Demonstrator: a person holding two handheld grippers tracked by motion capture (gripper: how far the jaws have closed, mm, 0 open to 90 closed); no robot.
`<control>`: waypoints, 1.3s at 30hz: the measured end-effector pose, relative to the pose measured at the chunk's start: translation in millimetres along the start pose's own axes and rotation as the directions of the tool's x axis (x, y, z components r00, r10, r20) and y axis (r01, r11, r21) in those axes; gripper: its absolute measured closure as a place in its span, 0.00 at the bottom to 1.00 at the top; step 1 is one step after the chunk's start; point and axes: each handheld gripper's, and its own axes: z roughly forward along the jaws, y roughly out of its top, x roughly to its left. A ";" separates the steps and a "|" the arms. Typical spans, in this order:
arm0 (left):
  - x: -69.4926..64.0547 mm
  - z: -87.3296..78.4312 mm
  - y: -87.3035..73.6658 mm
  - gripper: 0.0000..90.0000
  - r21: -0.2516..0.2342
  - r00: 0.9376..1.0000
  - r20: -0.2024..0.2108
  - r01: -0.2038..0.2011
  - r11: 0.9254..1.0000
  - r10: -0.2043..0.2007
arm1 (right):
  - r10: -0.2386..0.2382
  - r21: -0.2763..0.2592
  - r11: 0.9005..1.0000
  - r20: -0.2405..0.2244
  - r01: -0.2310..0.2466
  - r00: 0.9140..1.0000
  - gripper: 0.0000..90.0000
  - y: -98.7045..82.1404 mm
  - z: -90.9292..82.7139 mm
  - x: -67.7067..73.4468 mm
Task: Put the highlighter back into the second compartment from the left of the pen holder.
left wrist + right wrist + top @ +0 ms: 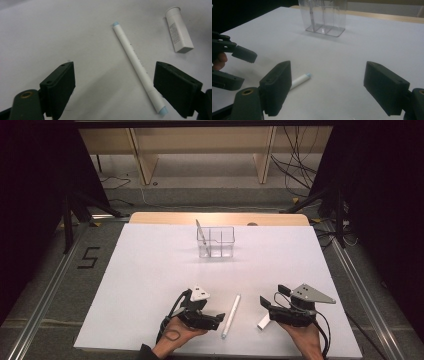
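Two hand-held grippers are seen low on the white table [150, 270] in the high view, each gripped by a hand at the near edge. The left gripper [113, 87] is held with its jaws wide apart and nothing between them; in its own view a white pen [137, 65] with pale blue ends is seen lying flat on the table, its near end just beside the right-hand jaw, without visible contact. A short white tube [178, 30] is seen farther off, beyond and to the right of the pen, lying flat and apart from it. The right gripper [328, 87] is likewise held open, its jaws spread with bare table between them; the blue tip of the pen is seen just beside its left-hand jaw, and the left gripper's jaws are seen at the left edge of that view. In the high view the pen is placed between the two grippers, and the tube lies just beside the right gripper's front. Well beyond both, near the far edge of the table, a clear plastic organiser [216, 242] divided into compartments is stood upright. One thin pale stick-like item [200, 232] is leaned in its left compartment, its top rising above the rim; what it is cannot be told.
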 end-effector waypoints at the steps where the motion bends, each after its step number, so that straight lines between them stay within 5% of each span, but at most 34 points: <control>1: -2.7 1.3 0.5 0.19 0.001 1.000 0.002 -0.004 1.000 0.004 | 0.001 -0.002 1.000 0.001 -0.001 1.000 0.26 -0.4 -0.3 -0.1; 12: -29.3 17.4 -1.4 0.19 0.053 0.997 0.015 -0.079 0.995 0.078 | 0.009 0.001 1.000 -0.001 -0.009 1.000 0.26 -3.3 -2.5 0.4; 22: -38.9 26.6 -3.8 0.38 0.087 0.993 0.009 -0.117 0.989 0.117 | 0.012 0.002 1.000 0.001 -0.012 1.000 0.27 -4.9 -3.2 0.2; 39: -41.7 31.9 -6.2 0.61 0.113 0.994 0.012 -0.107 0.988 0.106 | 0.005 0.010 1.000 -0.004 -0.005 1.000 0.28 -6.6 -2.2 1.6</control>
